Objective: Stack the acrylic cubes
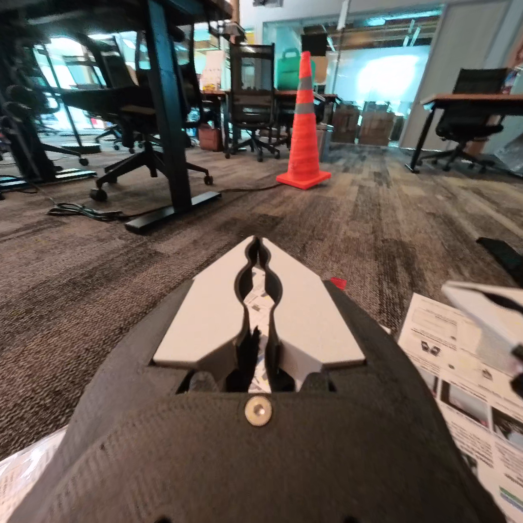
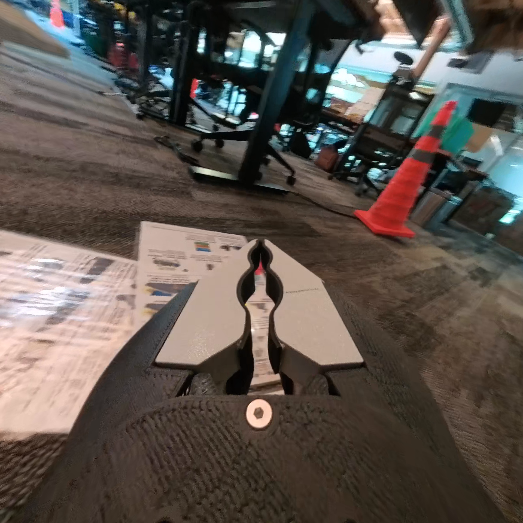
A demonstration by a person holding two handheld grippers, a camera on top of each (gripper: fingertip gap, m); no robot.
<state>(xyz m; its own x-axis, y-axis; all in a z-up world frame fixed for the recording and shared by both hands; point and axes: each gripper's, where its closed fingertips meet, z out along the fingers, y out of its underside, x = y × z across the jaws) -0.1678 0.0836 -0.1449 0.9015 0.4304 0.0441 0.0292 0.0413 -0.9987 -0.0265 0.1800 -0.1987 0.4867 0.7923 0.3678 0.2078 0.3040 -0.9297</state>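
Carpet (image 1: 368, 226): grey-brown, streaked, it fills the floor in both views and lies bare from the grippers out to the cone.
Desk leg (image 1: 167, 113): black, upright, on a long flat foot (image 1: 172, 209) ahead and left of the left gripper, with wheeled office chairs (image 1: 141, 127) behind it.
Cone (image 1: 304, 121): orange with grey bands, upright, well apart from both grippers; a dark cable (image 1: 85, 210) runs along the carpet from its base toward the desk foot.
Printed sheets: white paper with pictures and text lies flat on the carpet. One sheet (image 2: 181, 254) sits under and left of the right gripper, its far edge running across the view, its near part hidden by the gripper. A glossier, blurred sheet (image 2: 56, 311) lies farther left, overlapping it.
Left gripper (image 1: 258, 240): low over the carpet, pointing at the open floor; its grey fingers (image 1: 209, 311) meet at the tips. Printed paper shows through the slot beneath; whether it is pinched I cannot tell.
Right gripper (image 2: 261, 242): also closed at the tips, pointing past the sheet's far right corner; a small red piece (image 2: 259, 268) shows through the slot.
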